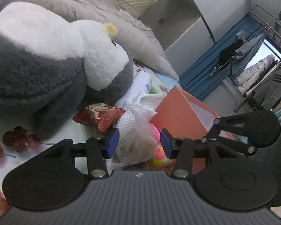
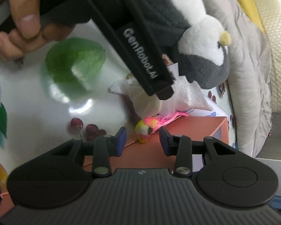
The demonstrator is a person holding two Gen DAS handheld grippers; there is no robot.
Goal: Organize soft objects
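Observation:
A big grey and white penguin plush [image 1: 46, 56] lies on the bed, its head [image 2: 206, 56] beside the paper towels. My left gripper [image 1: 139, 143] has its blue pads pressed on either side of a translucent plastic bag [image 1: 138, 146] with something beige inside. In the right wrist view the left gripper's fingers [image 2: 159, 91] come in from the top over that bag [image 2: 149, 103]. A pink and yellow soft toy [image 2: 146, 129] rests at the edge of an orange box [image 2: 196, 129]. My right gripper [image 2: 142, 142] hovers open over the box, just short of the toy.
A red snack packet [image 1: 101, 116], crumpled white paper towels [image 1: 140, 105] and dark red cherries [image 1: 18, 140] lie on the printed sheet. A green leaf [image 2: 75, 63] sits further left. A grey duvet [image 1: 103, 5] is bunched behind. A hand [image 2: 18, 24] grips the left tool.

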